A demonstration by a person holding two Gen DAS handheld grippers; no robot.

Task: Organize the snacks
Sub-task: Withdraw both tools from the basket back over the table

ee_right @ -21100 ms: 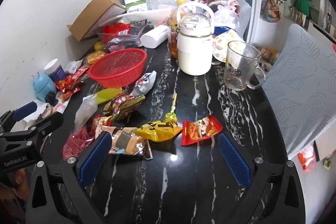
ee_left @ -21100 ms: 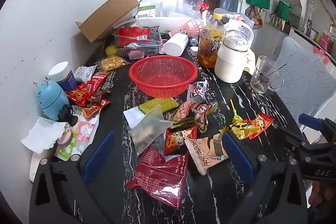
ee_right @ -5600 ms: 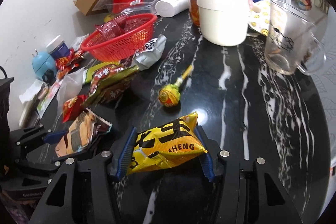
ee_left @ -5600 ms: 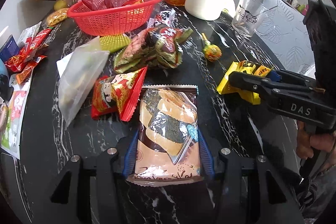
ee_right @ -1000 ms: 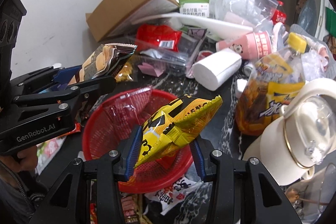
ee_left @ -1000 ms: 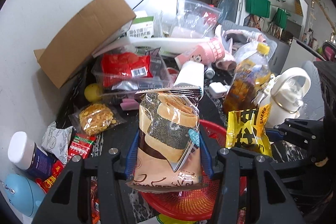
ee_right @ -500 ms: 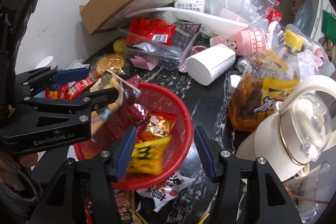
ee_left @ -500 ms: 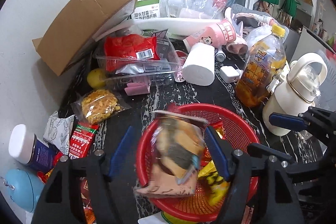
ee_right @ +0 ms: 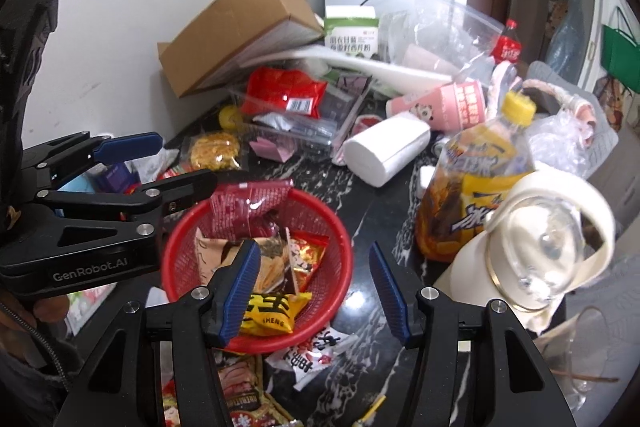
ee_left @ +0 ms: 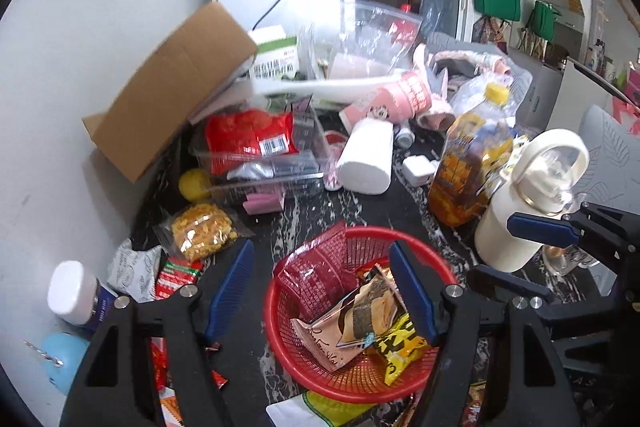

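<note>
left wrist: blue jar | right wrist: cola bottle

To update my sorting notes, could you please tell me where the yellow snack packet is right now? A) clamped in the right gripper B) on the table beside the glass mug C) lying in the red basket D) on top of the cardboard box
C: the yellow packet lies inside the red basket among other snacks, and the right gripper above it is open and empty.
</note>
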